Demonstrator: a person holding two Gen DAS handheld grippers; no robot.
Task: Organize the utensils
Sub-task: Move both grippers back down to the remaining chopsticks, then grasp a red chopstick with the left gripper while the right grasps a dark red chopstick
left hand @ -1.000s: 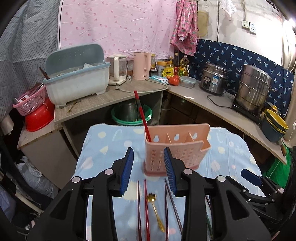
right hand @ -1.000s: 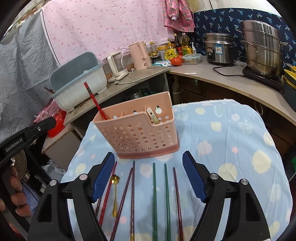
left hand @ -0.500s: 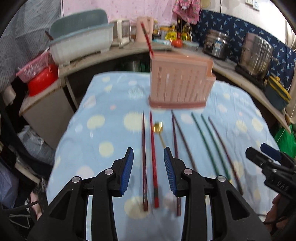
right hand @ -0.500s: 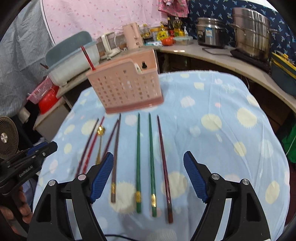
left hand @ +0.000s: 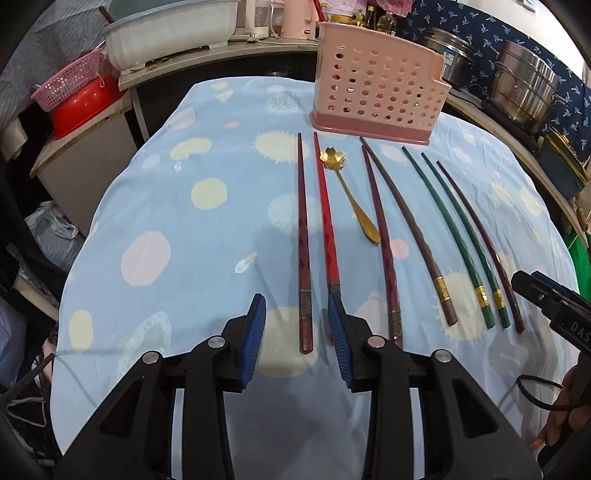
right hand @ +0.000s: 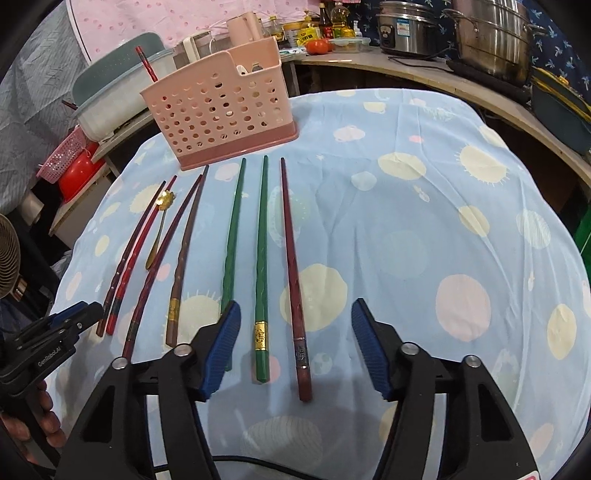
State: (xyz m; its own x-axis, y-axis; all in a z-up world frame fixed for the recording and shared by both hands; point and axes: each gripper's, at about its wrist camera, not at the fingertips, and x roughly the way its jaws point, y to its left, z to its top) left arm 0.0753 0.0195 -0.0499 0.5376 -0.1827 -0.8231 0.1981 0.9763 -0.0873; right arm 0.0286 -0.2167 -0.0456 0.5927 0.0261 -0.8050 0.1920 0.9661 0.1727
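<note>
**Barely started: most of the utensils are on the cloth**

So, progress check. One red chopstick [right hand: 147,65] stands in the pink caddy [right hand: 221,107], poking out of its left end, and something pale shows in the right compartment, can't tell what. Everything else lies loose on the blue spotted cloth [right hand: 424,240] in front of the caddy: a dark red stick [left hand: 303,243] and a bright red one [left hand: 325,210] side by side, a gold spoon [left hand: 351,195] just beside them, two brownish sticks [left hand: 406,218] crossing near their tips, two green ones [right hand: 245,240], and a maroon one [right hand: 291,273] at the far right of the row. I'd say that's eight pieces left to go.

Left gripper [left hand: 297,338] sits low over the butt ends of the red pair, jaws apart with nothing between them; the dark red stick's end lies in the gap, the bright red one right at the inner finger. Right gripper [right hand: 295,347] is wide apart too, straddling the ends of a green stick and the maroon one, holding nothing.

Nothing really blocks the caddy. Sticks lie close together though, so grabbing just one could be fiddly. Counter behind has pots [right hand: 491,37], a kettle [right hand: 242,26] and a dish bin [left hand: 173,27], all well apart from the action.
</note>
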